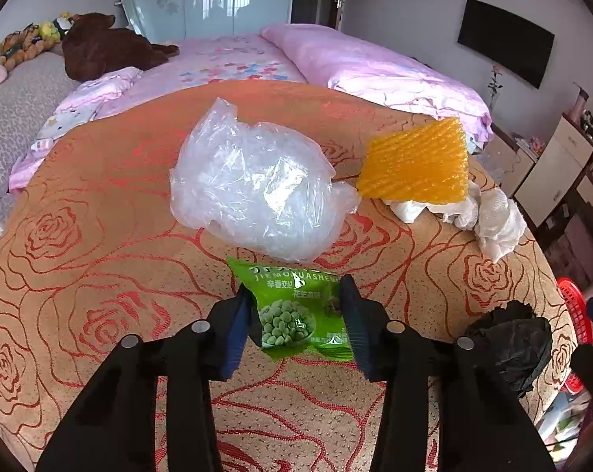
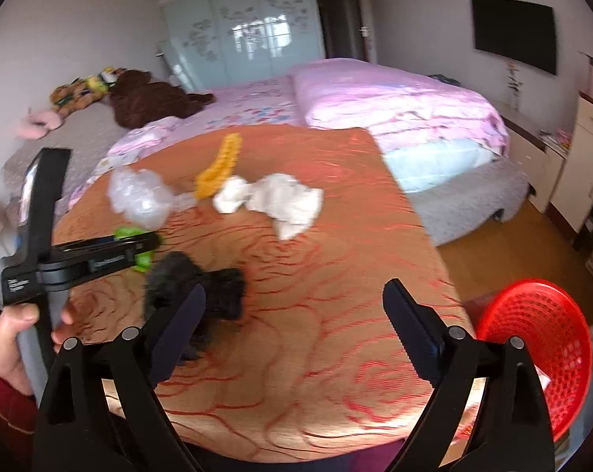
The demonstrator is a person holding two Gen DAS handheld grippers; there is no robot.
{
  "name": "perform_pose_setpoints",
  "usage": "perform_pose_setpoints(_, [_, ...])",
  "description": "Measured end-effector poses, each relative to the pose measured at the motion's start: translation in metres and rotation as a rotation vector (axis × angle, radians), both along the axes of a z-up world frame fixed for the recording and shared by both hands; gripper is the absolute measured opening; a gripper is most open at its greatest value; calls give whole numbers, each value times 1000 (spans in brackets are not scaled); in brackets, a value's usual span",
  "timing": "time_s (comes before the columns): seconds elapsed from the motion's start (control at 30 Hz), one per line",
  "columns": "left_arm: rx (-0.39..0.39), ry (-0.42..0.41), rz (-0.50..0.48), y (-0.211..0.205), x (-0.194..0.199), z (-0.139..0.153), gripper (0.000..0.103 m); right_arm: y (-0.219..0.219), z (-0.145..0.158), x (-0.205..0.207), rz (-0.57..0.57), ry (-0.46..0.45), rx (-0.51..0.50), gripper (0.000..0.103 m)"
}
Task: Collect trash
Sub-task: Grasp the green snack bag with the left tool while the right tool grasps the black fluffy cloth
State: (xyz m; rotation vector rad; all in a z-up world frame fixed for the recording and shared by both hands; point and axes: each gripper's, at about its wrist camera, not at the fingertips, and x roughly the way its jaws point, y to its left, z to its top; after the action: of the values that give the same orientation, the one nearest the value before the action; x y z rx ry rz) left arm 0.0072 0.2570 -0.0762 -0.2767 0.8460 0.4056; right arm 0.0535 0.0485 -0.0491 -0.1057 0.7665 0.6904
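Note:
My left gripper is shut on a green snack packet, its fingers on both sides of it, just above the rose-patterned tablecloth. Beyond it lie a crumpled clear plastic bag, a yellow foam net, white tissue and a black crumpled bag. My right gripper is open and empty over the table's near edge, with the black bag by its left finger. The left gripper with the green packet shows at the left there.
A red mesh basket stands off the table's right edge, also visible in the left wrist view. A pink bed with plush toys lies behind the table. White cabinets and a wall TV are on the right.

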Motion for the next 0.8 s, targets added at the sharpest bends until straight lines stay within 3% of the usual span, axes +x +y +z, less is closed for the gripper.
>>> perform_pose_setpoints(0.3, [21, -37, 47, 9, -27, 9, 39, 51, 7, -21, 138, -39, -29, 96])
perform_pose_setpoints(0.8, [61, -54, 79, 8, -46, 24, 39, 92, -18, -23, 141, -59, -141, 95])
